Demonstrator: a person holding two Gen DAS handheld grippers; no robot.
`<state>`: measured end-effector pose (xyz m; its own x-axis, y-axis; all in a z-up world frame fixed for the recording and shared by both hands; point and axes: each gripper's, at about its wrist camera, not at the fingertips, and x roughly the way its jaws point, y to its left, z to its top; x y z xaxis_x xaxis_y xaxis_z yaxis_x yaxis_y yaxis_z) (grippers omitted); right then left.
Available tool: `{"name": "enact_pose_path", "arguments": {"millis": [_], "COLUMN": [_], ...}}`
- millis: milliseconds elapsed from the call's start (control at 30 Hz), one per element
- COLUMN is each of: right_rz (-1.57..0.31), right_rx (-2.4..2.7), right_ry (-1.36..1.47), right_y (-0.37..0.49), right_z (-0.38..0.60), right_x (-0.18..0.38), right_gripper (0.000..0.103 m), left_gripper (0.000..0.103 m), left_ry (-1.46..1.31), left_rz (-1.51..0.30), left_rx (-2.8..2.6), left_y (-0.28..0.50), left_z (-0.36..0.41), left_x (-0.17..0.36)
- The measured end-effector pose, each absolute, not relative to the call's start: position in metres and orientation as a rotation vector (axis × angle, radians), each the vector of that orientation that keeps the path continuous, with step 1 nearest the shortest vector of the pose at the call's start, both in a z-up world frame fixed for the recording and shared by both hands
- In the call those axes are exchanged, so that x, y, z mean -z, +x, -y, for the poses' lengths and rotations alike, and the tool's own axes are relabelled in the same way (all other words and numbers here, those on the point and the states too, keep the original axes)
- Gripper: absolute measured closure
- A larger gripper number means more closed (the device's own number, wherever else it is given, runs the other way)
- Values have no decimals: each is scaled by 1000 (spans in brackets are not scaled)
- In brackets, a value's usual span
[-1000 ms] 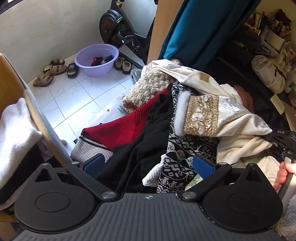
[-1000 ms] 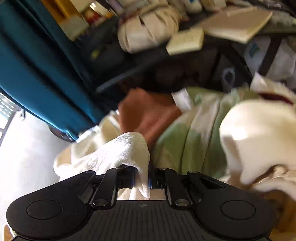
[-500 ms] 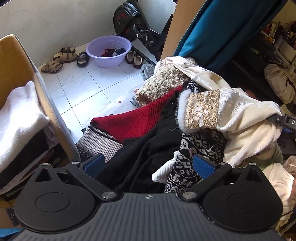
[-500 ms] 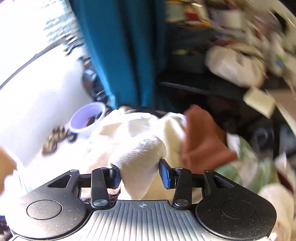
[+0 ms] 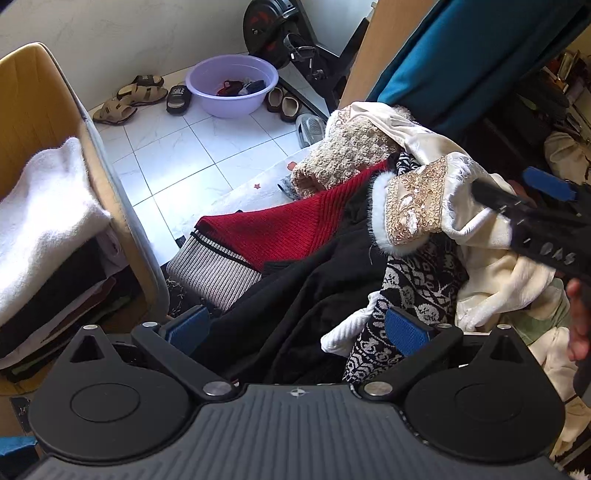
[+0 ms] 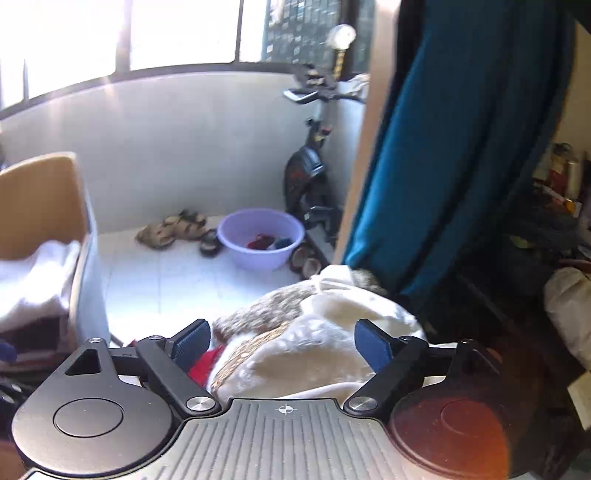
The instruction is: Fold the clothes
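A heap of clothes lies below my left gripper (image 5: pixel 295 328), which is open above a black garment (image 5: pixel 295 288) and a black-and-white patterned one (image 5: pixel 417 284). A red knit sweater (image 5: pixel 280 229), a beige fuzzy piece (image 5: pixel 351 155) and a cream garment with a gold sequin cuff (image 5: pixel 413 206) lie further out. My right gripper (image 6: pixel 282 345) hovers over the cream garment (image 6: pixel 314 350). Its jaws are opening, and the cloth sits under the gap without the pads touching it. The right gripper (image 5: pixel 517 190) also shows at the right of the left wrist view, with a hand (image 5: pixel 578 321) behind it.
At the left, a cardboard box (image 5: pixel 110 177) holds folded clothes with a white fluffy one (image 5: pixel 40 206) on top. A purple basin (image 5: pixel 232 85), sandals (image 5: pixel 129 98) and an exercise bike (image 5: pixel 280 29) stand on the white tiled floor. A teal curtain (image 6: pixel 443 166) hangs at the right.
The right gripper let go of the white cloth and spread its jaws. It rolled upright and rose, now facing the balcony. It has come into the left wrist view.
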<state>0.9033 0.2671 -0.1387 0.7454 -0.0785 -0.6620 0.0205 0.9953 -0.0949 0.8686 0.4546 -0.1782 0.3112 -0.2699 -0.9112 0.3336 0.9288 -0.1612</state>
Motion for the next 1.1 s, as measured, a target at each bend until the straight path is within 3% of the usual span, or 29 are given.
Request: {"name": "enact_pose_path", "arguments": {"millis": [67, 200, 233, 267, 300, 367, 500, 633, 733, 967, 1100], "right_rz": [-798, -913, -925, -938, -937, -874, -721, -759, -755, -743, -854], "right_rx": [10, 62, 88, 114, 143, 224, 546, 714, 727, 559, 355], "right_ry": [-227, -412, -404, -397, -364, -187, 112, 264, 243, 279, 299], "right_y": [915, 927, 929, 930, 931, 930, 915, 896, 882, 876, 895], "right_z": [-283, -291, -285, -280, -272, -242, -168, -123, -128, -176, -212], "right_x": [163, 202, 205, 208, 207, 188, 153, 144, 138, 128, 155], "right_gripper": [8, 13, 32, 61, 73, 84, 86, 73, 45, 38, 37], "left_gripper": [0, 0, 0, 0, 0, 0, 0, 0, 0, 0, 0], "left_ry": [70, 66, 64, 62, 61, 61, 62, 73, 70, 80, 86], "left_rz": [-1184, -1180, -1178, -1176, -1175, -1175, -1182, -1180, -1182, -1185, -1188], "left_rx": [400, 387, 384, 382, 381, 383, 397, 411, 409, 403, 401], "left_y": [867, 868, 868, 868, 868, 868, 867, 865, 866, 866, 865], "left_z": [-455, -460, -461, -462, -463, -463, -461, -460, -461, -461, -463], "left_x": [178, 176, 176, 175, 175, 175, 177, 177, 178, 179, 180]}}
